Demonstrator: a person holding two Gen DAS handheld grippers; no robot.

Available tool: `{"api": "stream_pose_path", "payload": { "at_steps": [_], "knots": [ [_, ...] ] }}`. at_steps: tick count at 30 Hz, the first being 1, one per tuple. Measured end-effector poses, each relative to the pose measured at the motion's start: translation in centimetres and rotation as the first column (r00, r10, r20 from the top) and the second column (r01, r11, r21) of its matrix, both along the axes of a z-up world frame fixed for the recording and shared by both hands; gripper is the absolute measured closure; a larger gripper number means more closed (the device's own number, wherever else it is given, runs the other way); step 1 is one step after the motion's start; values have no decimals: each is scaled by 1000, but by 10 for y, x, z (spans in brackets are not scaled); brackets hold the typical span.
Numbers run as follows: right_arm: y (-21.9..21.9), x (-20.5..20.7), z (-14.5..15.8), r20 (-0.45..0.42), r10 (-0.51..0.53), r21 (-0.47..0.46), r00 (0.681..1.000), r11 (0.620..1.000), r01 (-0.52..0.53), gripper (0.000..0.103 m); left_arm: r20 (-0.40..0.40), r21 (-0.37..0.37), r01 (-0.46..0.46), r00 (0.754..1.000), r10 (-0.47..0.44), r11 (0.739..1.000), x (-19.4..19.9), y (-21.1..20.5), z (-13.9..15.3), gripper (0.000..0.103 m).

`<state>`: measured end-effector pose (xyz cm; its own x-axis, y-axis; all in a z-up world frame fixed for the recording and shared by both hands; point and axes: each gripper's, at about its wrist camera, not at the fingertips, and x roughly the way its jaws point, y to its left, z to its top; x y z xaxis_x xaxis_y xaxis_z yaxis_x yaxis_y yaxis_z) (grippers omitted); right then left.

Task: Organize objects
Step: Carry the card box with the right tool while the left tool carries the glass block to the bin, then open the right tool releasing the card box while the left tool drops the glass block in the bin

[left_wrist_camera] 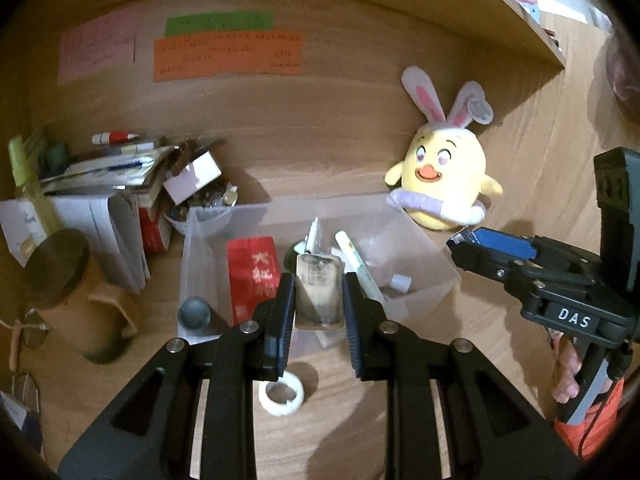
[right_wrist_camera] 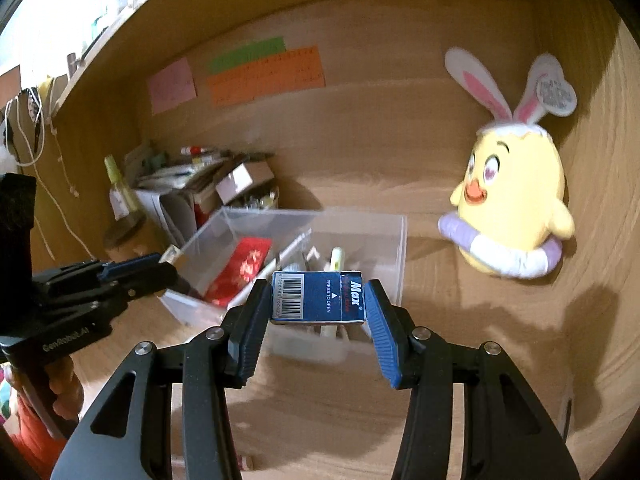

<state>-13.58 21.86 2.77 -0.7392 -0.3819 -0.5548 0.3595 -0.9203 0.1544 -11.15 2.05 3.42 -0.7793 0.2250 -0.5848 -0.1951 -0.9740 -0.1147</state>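
A clear plastic bin (left_wrist_camera: 420,236) (right_wrist_camera: 394,240) stands on the wooden desk and holds a red packet (left_wrist_camera: 252,276) (right_wrist_camera: 240,270), pens and small items. My left gripper (left_wrist_camera: 319,300) is shut on a small worn tan card-like packet (left_wrist_camera: 319,294), held over the bin's near side. My right gripper (right_wrist_camera: 318,302) is shut on a blue Max staples box (right_wrist_camera: 318,298), held above the bin's near right corner. The right gripper also shows in the left wrist view (left_wrist_camera: 480,246), beside the bin's right wall. The left gripper shows in the right wrist view (right_wrist_camera: 160,270).
A yellow chick plush with bunny ears (left_wrist_camera: 444,176) (right_wrist_camera: 516,204) leans against the back wall on the right. A tape roll (left_wrist_camera: 281,394) lies on the desk near me. A brown lidded jar (left_wrist_camera: 76,296), stacked papers and boxes (left_wrist_camera: 120,200) crowd the left. Sticky notes (left_wrist_camera: 228,54) hang on the wall.
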Motion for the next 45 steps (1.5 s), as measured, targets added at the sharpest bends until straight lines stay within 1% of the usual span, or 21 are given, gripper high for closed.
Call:
{"api": "stream_pose_path", "payload": {
  "at_steps": [5, 10, 16, 21, 24, 30, 38, 43, 44, 45],
  "knots": [
    [-4, -15, 10, -21, -4, 3, 1000, 1000, 4, 59, 4, 9, -15, 1000, 15, 1000, -16, 2, 2, 80],
    [-11, -33, 11, -12, 0, 22, 1000, 1000, 0, 59, 20, 6, -29, 999, 29, 1000, -35, 4, -2, 80],
    [-22, -54, -10, 42, 4, 66, 999, 998, -7, 59, 88, 13, -14, 996, 12, 1000, -57, 8, -20, 80],
    [-29, -68, -35, 107, 11, 107, 994, 994, -22, 59, 128, -14, 11, 992, -9, 1000, -65, 18, -36, 80],
    [-30, -73, -45, 129, 13, 125, 992, 992, -29, 59, 145, -30, 25, 989, -20, 999, -69, 23, -42, 80],
    [-32, -78, -56, 151, 19, 143, 988, 989, -41, 59, 175, -29, 39, 984, -33, 999, -75, 25, -50, 80],
    [-36, -78, -61, 160, 16, 171, 987, 984, -44, 58, 174, -19, 42, 984, -38, 999, -72, 24, -48, 80],
    [-39, -76, -60, 145, 7, 208, 989, 977, -37, 58, 149, -15, 48, 988, -45, 999, -60, 22, -39, 79],
    [-40, -76, -60, 144, 5, 213, 989, 976, -36, 56, 140, -16, 46, 989, -44, 999, -56, 21, -37, 78],
    [-40, -75, -59, 142, 5, 217, 990, 976, -36, 52, 133, -17, 45, 990, -42, 999, -53, 20, -35, 76]
  ]
}}
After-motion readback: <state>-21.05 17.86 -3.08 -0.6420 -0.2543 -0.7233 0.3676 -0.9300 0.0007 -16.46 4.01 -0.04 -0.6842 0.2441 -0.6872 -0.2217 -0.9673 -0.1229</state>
